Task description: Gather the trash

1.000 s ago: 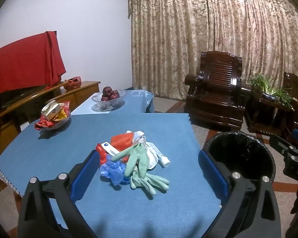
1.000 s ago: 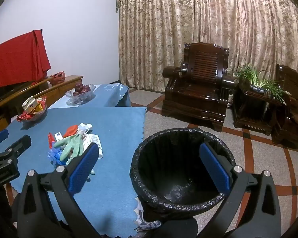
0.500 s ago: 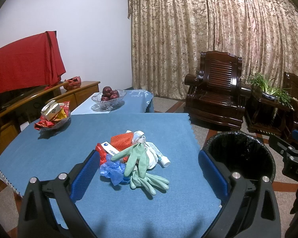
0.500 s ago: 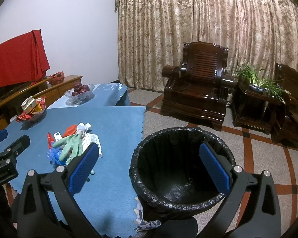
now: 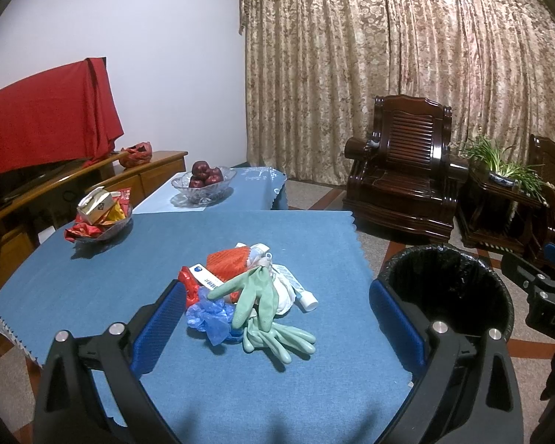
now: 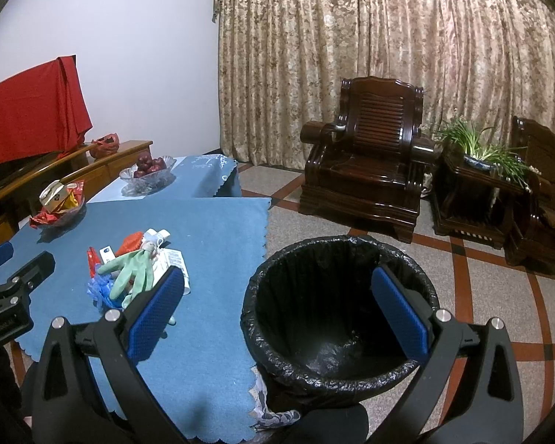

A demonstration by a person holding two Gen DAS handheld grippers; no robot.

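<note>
While your blue-clothed table (image 5: 92, 296) carries the whole trash pile (image 5: 248, 292), nothing is collected yet: the black-lined bin (image 6: 336, 318) just beside its edge looks empty, though its dark bottom is hard to read. Your left gripper (image 5: 277, 318) hangs spread wide and empty above the pile, your right gripper (image 6: 277, 314) equally wide over the bin's rim. Only the right view shows the bin's inside; only the left shows the green gloves (image 5: 266, 310) and white tube (image 5: 299, 292) clearly.
</note>
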